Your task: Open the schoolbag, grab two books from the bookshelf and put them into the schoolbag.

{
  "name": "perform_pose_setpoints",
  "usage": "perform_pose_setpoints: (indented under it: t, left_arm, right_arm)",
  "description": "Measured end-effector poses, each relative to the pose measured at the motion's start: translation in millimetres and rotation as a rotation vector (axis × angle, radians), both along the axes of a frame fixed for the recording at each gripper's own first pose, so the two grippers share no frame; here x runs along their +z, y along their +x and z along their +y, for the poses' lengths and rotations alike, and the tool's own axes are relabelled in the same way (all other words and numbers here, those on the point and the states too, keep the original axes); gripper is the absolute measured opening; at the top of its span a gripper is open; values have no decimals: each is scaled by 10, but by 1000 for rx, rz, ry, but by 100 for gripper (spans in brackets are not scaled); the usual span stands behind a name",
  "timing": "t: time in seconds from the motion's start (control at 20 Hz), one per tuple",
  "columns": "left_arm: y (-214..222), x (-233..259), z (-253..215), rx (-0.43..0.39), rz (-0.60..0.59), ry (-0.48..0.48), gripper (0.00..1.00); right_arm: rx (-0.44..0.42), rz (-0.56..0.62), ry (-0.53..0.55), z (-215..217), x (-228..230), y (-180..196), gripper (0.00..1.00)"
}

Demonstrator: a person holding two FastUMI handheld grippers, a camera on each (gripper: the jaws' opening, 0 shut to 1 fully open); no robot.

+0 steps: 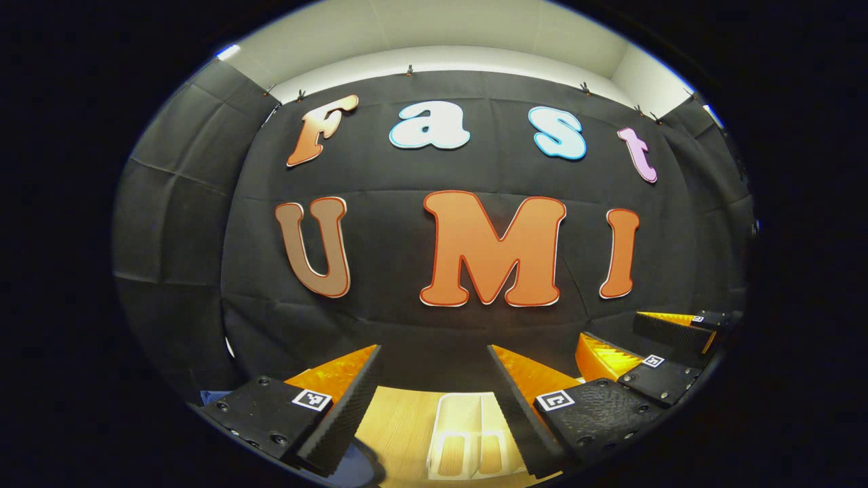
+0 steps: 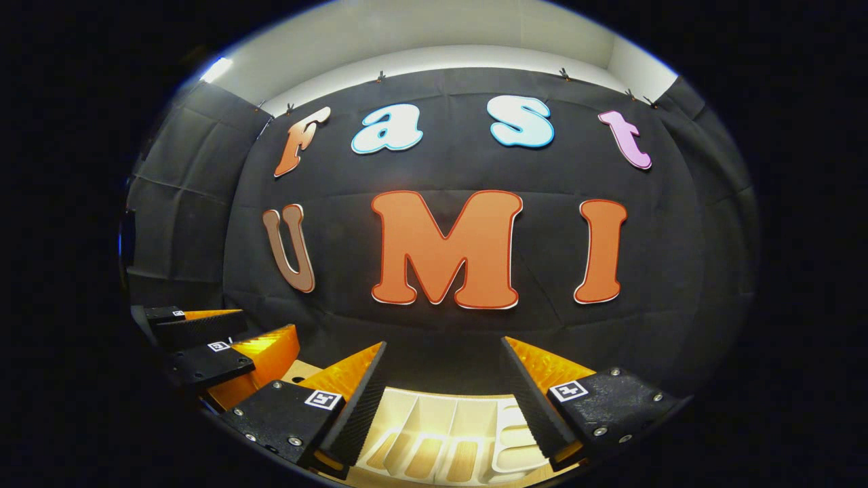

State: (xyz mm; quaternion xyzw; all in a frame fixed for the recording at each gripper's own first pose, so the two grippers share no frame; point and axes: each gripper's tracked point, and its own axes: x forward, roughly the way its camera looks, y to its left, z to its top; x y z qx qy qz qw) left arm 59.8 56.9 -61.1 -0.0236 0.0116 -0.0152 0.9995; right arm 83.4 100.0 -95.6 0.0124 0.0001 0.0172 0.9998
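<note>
A: Where's the white slotted plastic bookshelf point(image 2: 441, 440)?
B: Low in the right gripper view, standing on the pale wooden table point(image 1: 400, 420), between that gripper's fingers but below them, untouched. Its dividers are upright, and the slots I can see hold no books. In the left gripper view a corner of it sits between the fingers.
A: And the tools?
B: The right gripper point(image 2: 441, 369) hangs spread wide, holding nothing. The left gripper point(image 1: 434, 373) is likewise wide apart and empty; it also appears at the left edge of the right gripper view.
A: The schoolbag?
B: Something dark blue point(image 1: 356, 468) peeks at the bottom edge; I can't tell what it is.
</note>
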Motion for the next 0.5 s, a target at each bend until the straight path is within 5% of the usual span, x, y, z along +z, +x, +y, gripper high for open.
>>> perform_pose_setpoints:
  t: [0.5]
  left_arm:
    - [-39, 117, 24, 0, -35, 14, 93]
  right_arm:
    - [-70, -53, -9, -96, 141, -26, 95]
